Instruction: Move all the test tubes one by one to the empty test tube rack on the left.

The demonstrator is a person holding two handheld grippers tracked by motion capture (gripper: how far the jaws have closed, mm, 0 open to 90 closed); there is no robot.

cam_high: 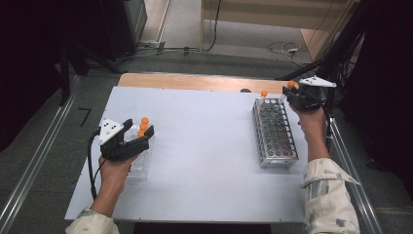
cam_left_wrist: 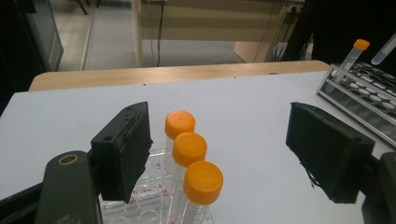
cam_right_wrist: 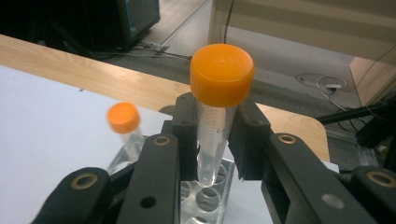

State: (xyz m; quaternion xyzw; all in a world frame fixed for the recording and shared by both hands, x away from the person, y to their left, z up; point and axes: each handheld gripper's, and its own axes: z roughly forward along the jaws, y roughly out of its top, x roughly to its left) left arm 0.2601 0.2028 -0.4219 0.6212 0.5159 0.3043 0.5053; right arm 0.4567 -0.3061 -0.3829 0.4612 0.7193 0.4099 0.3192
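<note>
Clear plastic tube with orange cap (cam_right_wrist: 219, 100): right gripper (cam_right_wrist: 215, 140) is pinching it above the metal rack (cam_high: 274, 131) at desk's right edge; one racked, three are waiting between spread left gripper (cam_left_wrist: 219, 154).

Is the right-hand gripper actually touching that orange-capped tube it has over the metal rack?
Touching. In the right gripper view the right gripper has both black jaws pressed against the clear body of the orange-capped tube, holding it just above the metal rack.

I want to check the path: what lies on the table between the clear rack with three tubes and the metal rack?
Nothing: in the high view, only bare white table lies between the clear rack and the metal rack.
</note>
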